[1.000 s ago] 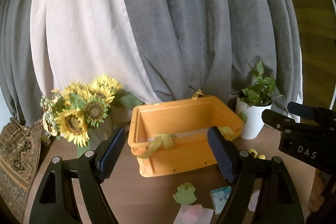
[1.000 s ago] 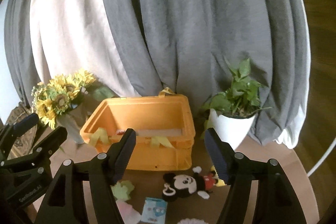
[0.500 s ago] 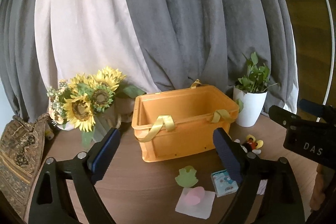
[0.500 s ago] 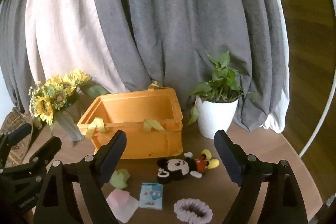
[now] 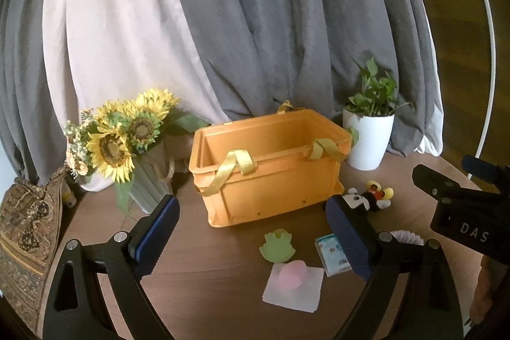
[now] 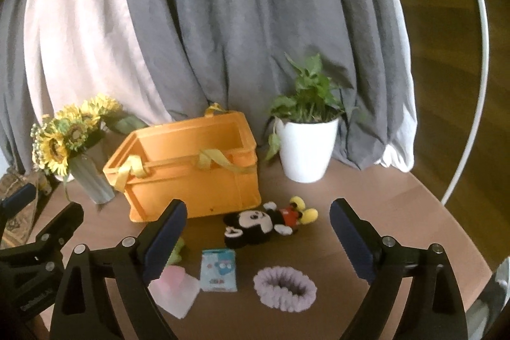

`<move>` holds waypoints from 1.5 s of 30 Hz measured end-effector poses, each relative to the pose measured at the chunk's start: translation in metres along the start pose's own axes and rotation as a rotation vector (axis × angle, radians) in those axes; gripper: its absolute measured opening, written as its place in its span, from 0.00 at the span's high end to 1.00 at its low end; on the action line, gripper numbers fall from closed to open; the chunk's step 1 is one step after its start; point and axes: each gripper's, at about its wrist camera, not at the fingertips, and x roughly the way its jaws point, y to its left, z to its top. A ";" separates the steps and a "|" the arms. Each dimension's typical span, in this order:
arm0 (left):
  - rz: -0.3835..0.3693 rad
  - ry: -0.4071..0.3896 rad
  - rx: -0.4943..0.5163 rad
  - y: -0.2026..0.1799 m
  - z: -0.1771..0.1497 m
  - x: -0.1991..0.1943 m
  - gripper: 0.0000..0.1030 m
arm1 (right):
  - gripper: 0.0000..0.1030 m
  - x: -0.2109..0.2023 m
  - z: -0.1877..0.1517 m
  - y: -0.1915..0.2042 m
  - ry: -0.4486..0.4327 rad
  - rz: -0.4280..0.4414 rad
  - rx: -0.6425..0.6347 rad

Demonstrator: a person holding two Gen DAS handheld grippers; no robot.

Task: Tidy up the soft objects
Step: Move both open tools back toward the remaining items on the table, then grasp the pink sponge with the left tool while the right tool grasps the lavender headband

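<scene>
Soft toys lie loose on the counter (image 6: 398, 212) before the orange crate (image 6: 191, 174). Both the left tool (image 5: 251, 231) and right tool (image 6: 258, 241) are opening, nothing between them. Risk: the mouse plush (image 6: 264, 222) slips from a shallow pinch, or the crate's dangling ribbons (image 5: 232, 168) snag it.

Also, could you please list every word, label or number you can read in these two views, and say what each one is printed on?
"DAS": white letters on the black body of the right gripper, seen at the right edge of the left wrist view.
White lettering on the left gripper body, in the right wrist view: too blurred to read.
Print on the small blue packet: cartoon figures and small text, too small to read.
</scene>
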 end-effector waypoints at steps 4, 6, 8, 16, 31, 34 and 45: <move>-0.008 0.012 0.011 -0.004 -0.008 0.003 0.08 | 0.10 0.002 -0.011 -0.002 0.026 -0.011 0.008; -0.011 0.020 0.016 -0.006 -0.013 0.006 0.08 | 0.10 0.004 -0.017 -0.003 0.041 -0.016 0.006; -0.016 0.032 0.019 -0.009 -0.018 0.009 0.08 | 0.10 0.006 -0.022 -0.004 0.053 -0.019 0.007; -0.026 0.080 0.025 -0.018 -0.042 0.024 0.09 | 0.10 0.017 -0.043 -0.011 0.102 -0.043 0.017; -0.058 0.196 0.062 -0.034 -0.077 0.064 0.09 | 0.10 0.056 -0.085 -0.024 0.263 -0.071 0.017; -0.067 0.218 0.066 -0.036 -0.080 0.073 0.12 | 0.10 0.065 -0.090 -0.027 0.289 -0.073 0.025; -0.104 0.300 0.029 -0.036 -0.095 0.110 0.29 | 0.10 0.092 -0.104 -0.029 0.360 -0.081 0.023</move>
